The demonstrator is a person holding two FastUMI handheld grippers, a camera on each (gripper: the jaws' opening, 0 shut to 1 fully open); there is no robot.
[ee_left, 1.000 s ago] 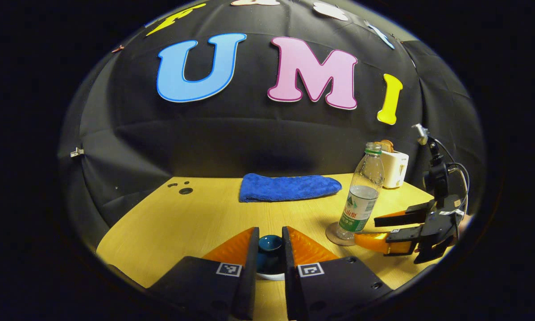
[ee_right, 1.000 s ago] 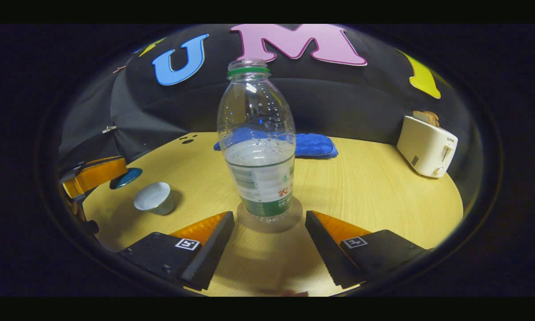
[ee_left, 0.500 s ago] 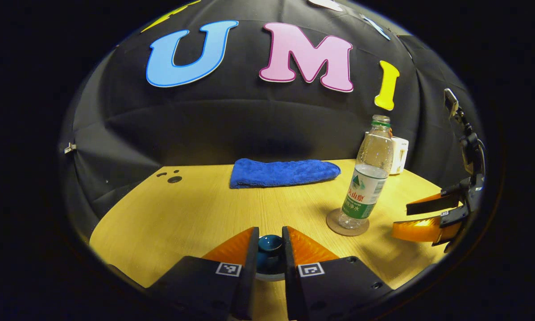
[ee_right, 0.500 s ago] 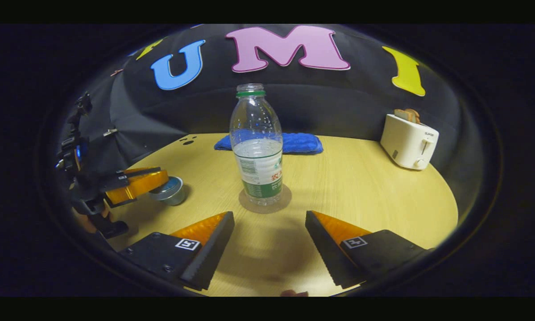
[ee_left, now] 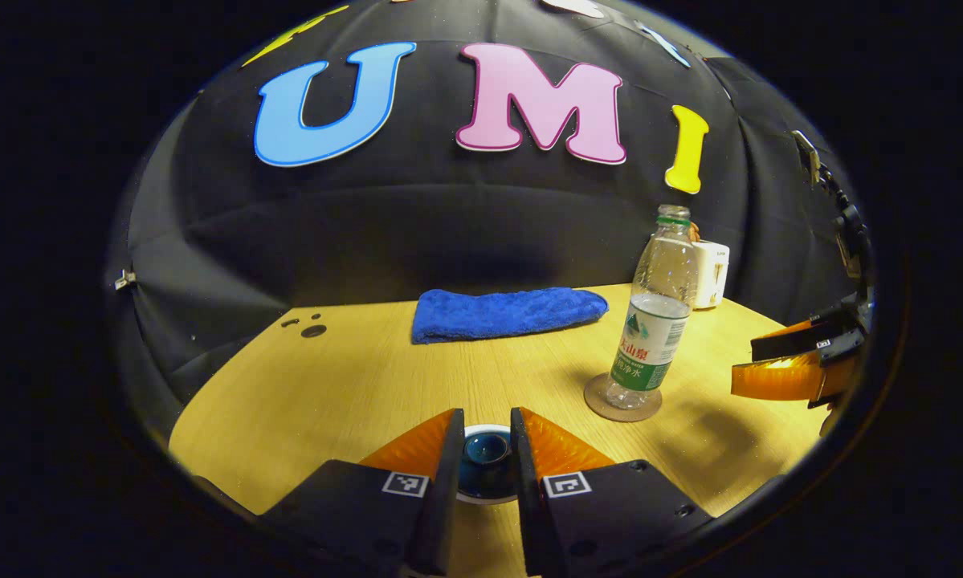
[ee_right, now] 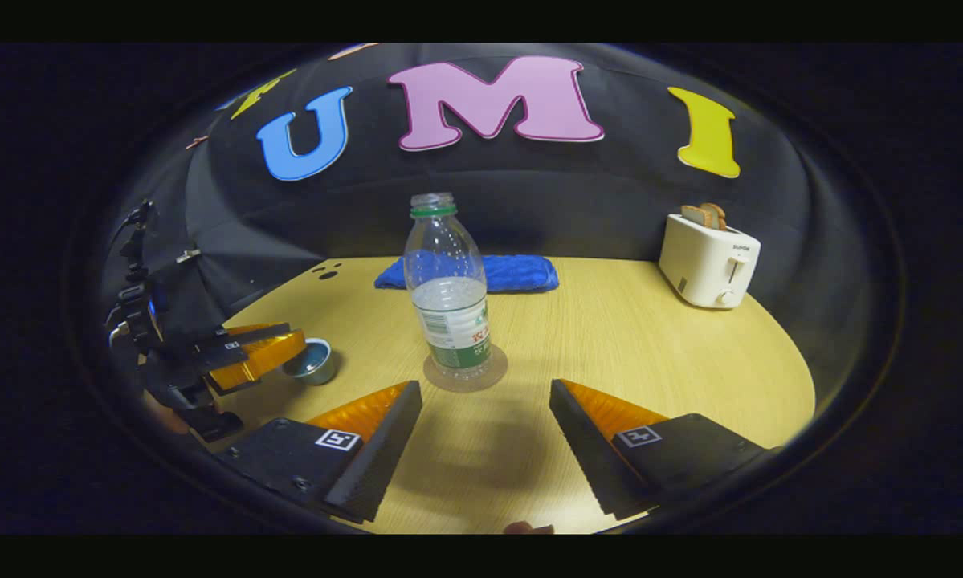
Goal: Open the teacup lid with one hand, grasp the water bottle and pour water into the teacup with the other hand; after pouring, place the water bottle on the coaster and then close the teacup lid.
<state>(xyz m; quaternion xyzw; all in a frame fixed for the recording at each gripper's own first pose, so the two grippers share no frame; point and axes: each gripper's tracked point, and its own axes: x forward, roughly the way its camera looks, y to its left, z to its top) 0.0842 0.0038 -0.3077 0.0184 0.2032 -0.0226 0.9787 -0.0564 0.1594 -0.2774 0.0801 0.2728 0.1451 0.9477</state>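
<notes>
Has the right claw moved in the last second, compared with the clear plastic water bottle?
Yes. The right claw has backed away from the clear plastic water bottle on its round coaster.

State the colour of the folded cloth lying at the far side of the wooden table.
Bright blue folded terry cloth; clearest in the left gripper view.

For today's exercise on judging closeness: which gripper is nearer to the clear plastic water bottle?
Right. The right gripper faces the clear plastic water bottle across a short stretch of table, jaws open. The left gripper is farther off, over at the small teacup.
</notes>
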